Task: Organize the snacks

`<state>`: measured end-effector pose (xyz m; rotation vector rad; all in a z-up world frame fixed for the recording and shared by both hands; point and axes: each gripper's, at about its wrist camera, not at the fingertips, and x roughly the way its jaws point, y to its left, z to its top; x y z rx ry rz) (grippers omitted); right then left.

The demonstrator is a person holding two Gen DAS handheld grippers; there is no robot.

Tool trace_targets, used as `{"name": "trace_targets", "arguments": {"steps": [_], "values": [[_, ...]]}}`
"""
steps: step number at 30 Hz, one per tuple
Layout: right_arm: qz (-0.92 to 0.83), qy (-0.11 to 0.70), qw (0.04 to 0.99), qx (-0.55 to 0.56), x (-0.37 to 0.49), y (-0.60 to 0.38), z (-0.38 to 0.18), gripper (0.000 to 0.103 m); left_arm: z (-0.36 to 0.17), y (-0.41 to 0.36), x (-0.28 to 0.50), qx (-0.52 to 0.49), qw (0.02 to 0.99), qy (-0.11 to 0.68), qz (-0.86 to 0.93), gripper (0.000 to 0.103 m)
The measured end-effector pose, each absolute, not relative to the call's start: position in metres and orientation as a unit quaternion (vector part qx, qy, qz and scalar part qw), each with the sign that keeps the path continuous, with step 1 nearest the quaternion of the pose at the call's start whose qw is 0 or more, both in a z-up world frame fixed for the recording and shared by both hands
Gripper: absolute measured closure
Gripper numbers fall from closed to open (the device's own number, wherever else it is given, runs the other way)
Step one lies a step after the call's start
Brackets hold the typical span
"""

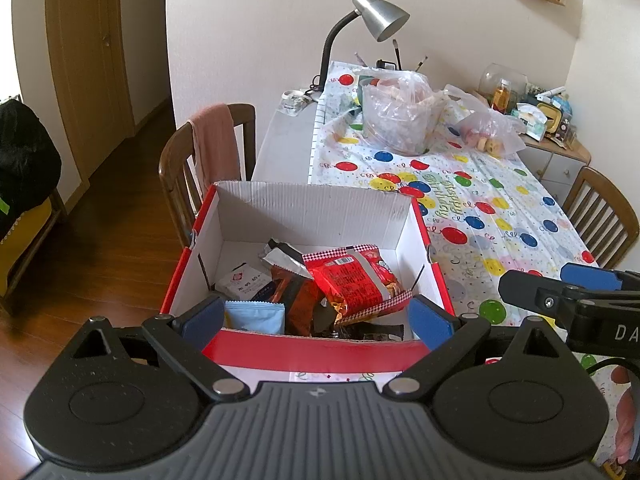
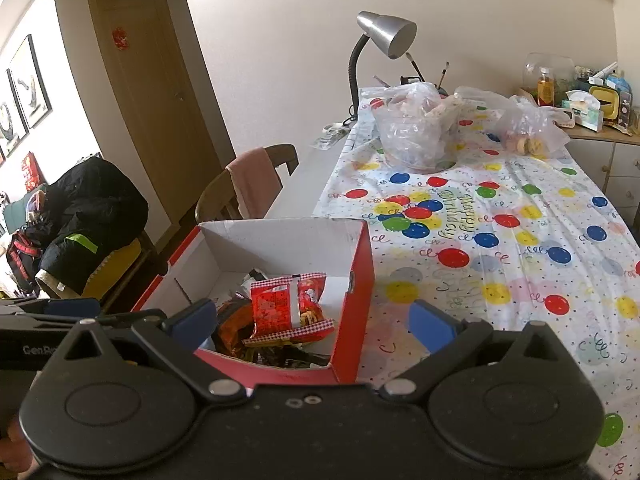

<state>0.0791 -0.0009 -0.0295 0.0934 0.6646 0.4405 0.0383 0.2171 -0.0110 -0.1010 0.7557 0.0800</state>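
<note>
A red and white cardboard box stands at the table's near left corner and shows in the right wrist view too. Inside lie several snack packets: a red packet on top, also seen from the right, a dark orange packet, a light blue packet and a white packet. My left gripper is open and empty, hovering above the box's near rim. My right gripper is open and empty, above the box's near right corner.
A balloon-print tablecloth covers the table. Two clear plastic bags of snacks sit at the far end beside a silver desk lamp. Wooden chairs stand at the left and right. A cluttered cabinet is far right.
</note>
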Motion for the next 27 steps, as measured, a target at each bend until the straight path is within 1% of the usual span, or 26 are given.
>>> {"name": "trace_targets", "arguments": {"steps": [27], "values": [[0.202,0.332,0.92,0.046,0.0837,-0.0057,-0.0314,0.0,-0.0136,0.2136,0.0448,-0.045,0.924,0.377,0.037,0.004]]}}
